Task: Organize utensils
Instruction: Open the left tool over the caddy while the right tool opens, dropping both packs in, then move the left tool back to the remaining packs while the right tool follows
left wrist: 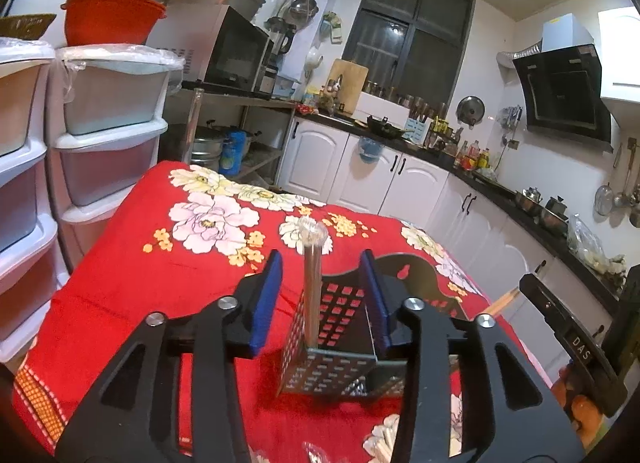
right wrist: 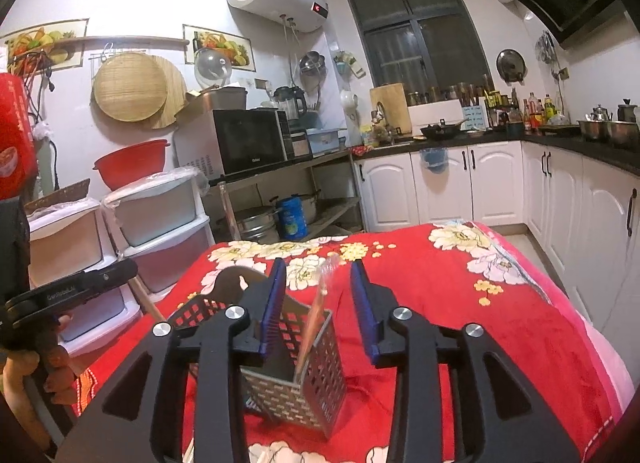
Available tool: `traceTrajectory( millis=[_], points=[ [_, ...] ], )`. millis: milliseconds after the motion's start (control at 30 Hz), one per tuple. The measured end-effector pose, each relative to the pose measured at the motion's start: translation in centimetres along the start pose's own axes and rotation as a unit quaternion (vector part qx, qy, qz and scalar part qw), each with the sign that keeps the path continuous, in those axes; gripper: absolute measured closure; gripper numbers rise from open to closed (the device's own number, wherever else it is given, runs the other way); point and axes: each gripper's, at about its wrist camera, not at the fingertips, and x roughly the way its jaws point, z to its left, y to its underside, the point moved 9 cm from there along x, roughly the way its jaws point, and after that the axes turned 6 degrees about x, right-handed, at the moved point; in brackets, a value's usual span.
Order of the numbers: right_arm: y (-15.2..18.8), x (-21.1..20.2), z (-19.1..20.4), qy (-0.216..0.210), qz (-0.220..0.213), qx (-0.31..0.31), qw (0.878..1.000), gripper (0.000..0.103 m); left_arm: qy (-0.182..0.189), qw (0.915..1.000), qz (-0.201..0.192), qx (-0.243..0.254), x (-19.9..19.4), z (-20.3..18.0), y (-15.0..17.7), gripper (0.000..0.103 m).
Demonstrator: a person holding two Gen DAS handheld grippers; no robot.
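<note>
At the far left stand translucent plastic drawer units (left wrist: pixel 108 135) with a smooth red basin (left wrist: pixel 110 23) on top. Next to them a table is draped in a plush red cloth (left wrist: pixel 152 295) printed with pale peonies. On that cloth stands the utensil holder (left wrist: pixel 332 343), a square, black-and-grey caddy of perforated sheet metal with rows of small square holes and a curved solid back.

The left tool (left wrist: pixel 320 295), black arms with flat blue pads, has its pads standing apart on either side of a slim bundle wrapped in clear plastic (left wrist: pixel 311 283), which stands upright in the holder with its crimped top above the rim; neither pad touches it.

In the right wrist view, the right tool (right wrist: pixel 320 303) likewise hangs with its blue pads apart over the holder (right wrist: pixel 300 383). The wrapped bundle (right wrist: pixel 316 319) leans between them, untouched. Wooden chopstick ends (left wrist: pixel 504 299) show at the holder's right.
</note>
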Motion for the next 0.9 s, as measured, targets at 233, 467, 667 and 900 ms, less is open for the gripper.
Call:
traceTrajectory(
  millis=[233, 467, 667, 900],
  points=[
    [1.4, -1.1, -0.7, 0.011, 0.02, 0.011, 1.0, 0.061, -0.004, 0.9998, 0.009, -0.016, -0.9, 0.7, 1.2, 0.05],
    [2.7, -2.5, -1.0, 0.011, 0.041, 0.018, 0.999, 0.054, -0.004, 0.9989, 0.025, -0.039, -2.2, 1.3, 2.9, 0.027],
    [3.7, -3.8, -0.8, 0.006, 0.052, 0.016, 0.998, 0.051, -0.008, 0.9982, 0.038, -0.046, -3.4, 1.7, 4.4, 0.018],
    [4.6, -5.0, 0.1, -0.004, 0.07, 0.002, 0.998, 0.051, -0.013, 0.9979, 0.045, -0.044, -4.8, 1.5, 5.7, 0.012]
  ],
)
